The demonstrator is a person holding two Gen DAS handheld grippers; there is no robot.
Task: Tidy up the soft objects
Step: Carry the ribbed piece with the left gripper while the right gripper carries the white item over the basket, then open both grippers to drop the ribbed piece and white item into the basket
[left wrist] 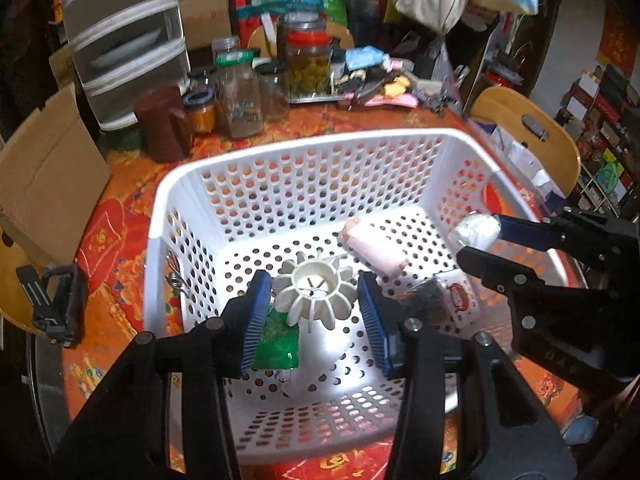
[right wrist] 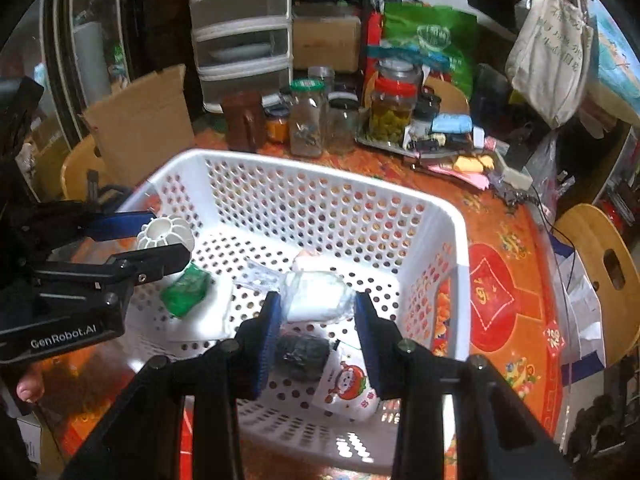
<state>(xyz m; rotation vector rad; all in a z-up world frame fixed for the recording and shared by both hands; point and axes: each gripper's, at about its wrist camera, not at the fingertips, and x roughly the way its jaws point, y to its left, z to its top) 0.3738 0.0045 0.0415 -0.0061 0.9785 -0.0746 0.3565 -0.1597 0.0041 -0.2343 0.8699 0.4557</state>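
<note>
A white perforated basket [left wrist: 408, 138] [right wrist: 452, 216] stands on the orange table. My left gripper [left wrist: 316, 300] is shut on a white ribbed squishy ring [left wrist: 316, 292] over the basket's near left; it also shows in the right wrist view [right wrist: 164, 234]. My right gripper [right wrist: 316, 312] is shut on a white plastic-wrapped soft pack [right wrist: 316, 294], seen in the left wrist view [left wrist: 476, 230] above the basket's right rim. In the basket lie a green packet [left wrist: 278, 346] [right wrist: 186, 288], a pink roll [left wrist: 374, 250], a black lump [right wrist: 302, 354] and a white cartoon pouch [right wrist: 350, 392].
Jars [left wrist: 240, 96] [right wrist: 390, 108], a brown container [left wrist: 162, 126] and a tray of small items [left wrist: 376, 84] crowd the table's far side. A drawer unit [left wrist: 124, 40], cardboard [left wrist: 44, 176] and wooden chairs [left wrist: 528, 132] [right wrist: 600, 264] surround it. A black clip [left wrist: 56, 304] lies at left.
</note>
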